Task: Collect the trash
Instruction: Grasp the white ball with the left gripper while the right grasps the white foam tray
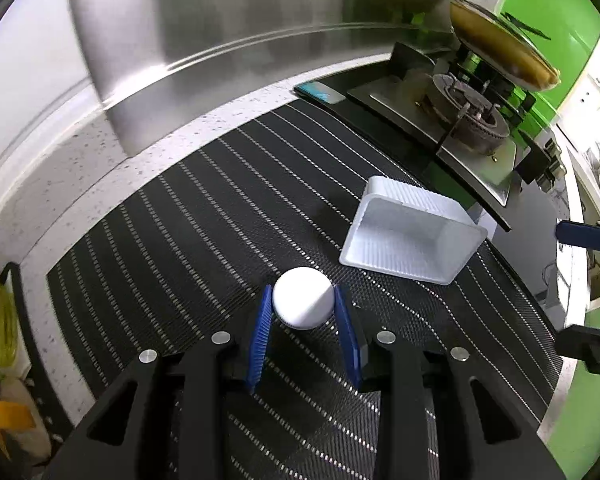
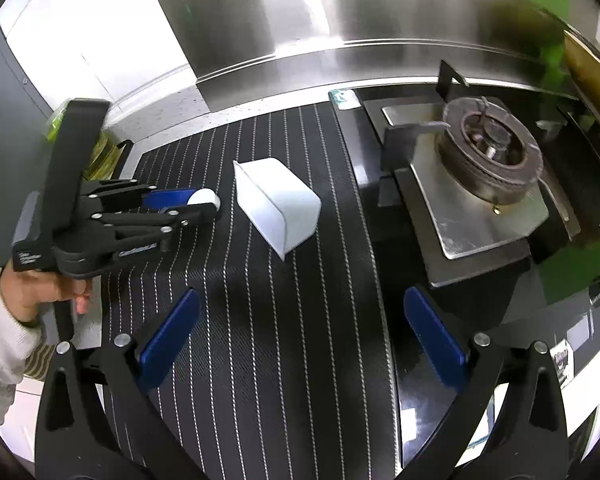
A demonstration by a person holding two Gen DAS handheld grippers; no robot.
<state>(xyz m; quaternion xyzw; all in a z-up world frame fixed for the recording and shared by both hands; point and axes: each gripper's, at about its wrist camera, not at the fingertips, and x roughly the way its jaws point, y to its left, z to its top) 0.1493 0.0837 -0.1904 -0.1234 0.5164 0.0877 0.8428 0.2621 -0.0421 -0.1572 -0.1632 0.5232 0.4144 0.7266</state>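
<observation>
1. Step in hand: first pickup. Left claw (image 1: pixel 303 312) clenched on small white round cap (image 1: pixel 303 298), pads pressing both sides, cap low over striped mat (image 1: pixel 180 220) on worktop (image 1: pixel 100 152).
2. Right claw (image 2: pixel 300 340) released, jaws wide, empty, hovering above mat near stove burner (image 2: pixel 490 156).
3. White plastic tub (image 1: pixel 412 232) tipped on side, just beside cap.
4. Next, likely: lift cap clear, carry to bin; right claw to tub's thin wall.

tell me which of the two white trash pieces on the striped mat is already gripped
The small round white cap, pinched between the blue fingers of the left gripper. The white rectangular plastic tray lies tipped on its side, untouched, beyond the open right gripper.
</observation>
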